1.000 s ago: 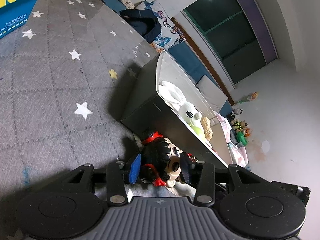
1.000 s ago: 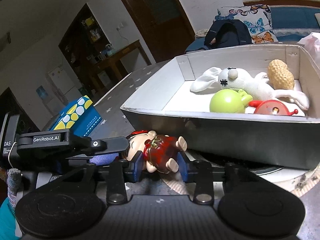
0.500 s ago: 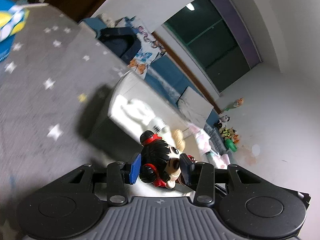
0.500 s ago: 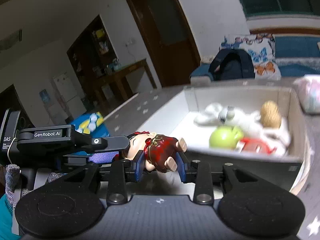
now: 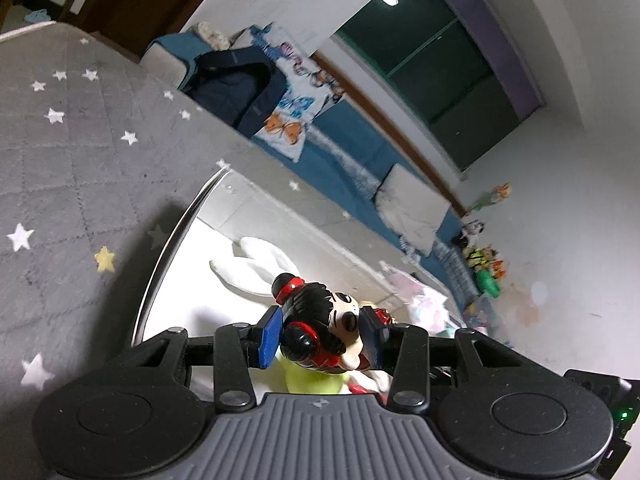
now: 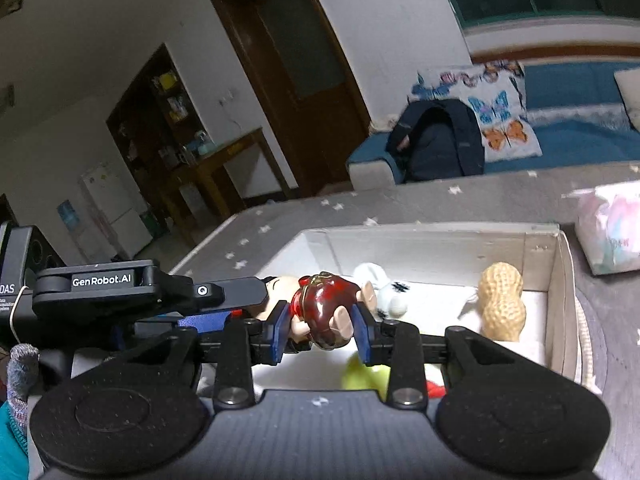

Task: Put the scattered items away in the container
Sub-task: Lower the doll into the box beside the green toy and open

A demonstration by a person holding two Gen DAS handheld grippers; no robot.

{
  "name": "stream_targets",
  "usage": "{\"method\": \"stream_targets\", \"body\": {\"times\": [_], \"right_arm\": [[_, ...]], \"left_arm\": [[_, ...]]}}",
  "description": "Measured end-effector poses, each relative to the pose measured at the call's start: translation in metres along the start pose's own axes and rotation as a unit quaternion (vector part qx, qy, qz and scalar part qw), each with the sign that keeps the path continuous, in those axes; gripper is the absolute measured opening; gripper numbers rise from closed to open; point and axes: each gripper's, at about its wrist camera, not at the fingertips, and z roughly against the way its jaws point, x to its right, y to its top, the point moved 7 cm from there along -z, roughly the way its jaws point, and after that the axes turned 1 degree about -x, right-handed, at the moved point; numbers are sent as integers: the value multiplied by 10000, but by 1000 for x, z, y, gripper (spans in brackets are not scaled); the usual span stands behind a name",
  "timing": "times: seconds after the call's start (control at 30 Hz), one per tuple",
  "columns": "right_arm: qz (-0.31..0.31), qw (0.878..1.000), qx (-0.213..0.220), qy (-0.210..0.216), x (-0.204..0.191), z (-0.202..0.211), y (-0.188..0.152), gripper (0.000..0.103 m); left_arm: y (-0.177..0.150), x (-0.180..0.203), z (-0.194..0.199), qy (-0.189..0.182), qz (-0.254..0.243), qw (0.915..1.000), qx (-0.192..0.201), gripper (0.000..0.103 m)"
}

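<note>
One small doll is held by both grippers above the open white box [image 5: 168,248]. My left gripper [image 5: 320,334] is shut on its black-haired head [image 5: 316,320] with red buns. My right gripper [image 6: 322,328] is shut on its dark red body [image 6: 326,310], bare feet sticking out. In the right wrist view the left gripper's finger [image 6: 232,290] reaches in from the left to the doll's head. Below, inside the box [image 6: 440,240], lie a white rabbit plush [image 5: 256,268], a peanut toy [image 6: 500,304], a green ball [image 6: 366,376] and a red toy [image 6: 434,388].
The box stands on a grey cloth with stars [image 5: 80,160]. A pale tissue pack [image 6: 612,224] lies right of the box. Beyond the table's far edge are a dark backpack [image 6: 436,144] and a blue sofa with a butterfly cushion [image 6: 496,120]. A gloved hand [image 6: 22,372] shows at the lower left.
Both grippers have risen and moved forward together with the doll, from low beside the box's outer wall to above its inside. Both grips stayed shut.
</note>
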Motion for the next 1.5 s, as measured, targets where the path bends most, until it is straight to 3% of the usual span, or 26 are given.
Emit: {"method": "stream_targets", "body": {"times": [0.17,0.5,0.9,1.5], "right_arm": [[-151,9994,-318,-45,20,-27,1,33],[14,9976,-668,-184,29,-54,-2,33],[183,9967,-724,-310,24,-52,-9,36],[1107,9916,10,-669,-19,23,-28,86]], "left_arm": [[0,-12,-28,321,10,9993,-168,44],[-3,-13,-40,784,-265,9964,-177,44],[-9,-4,-30,901,-518,9945,-92,44],[-41,35,23,1244,-1354,9826,273,44]]}}
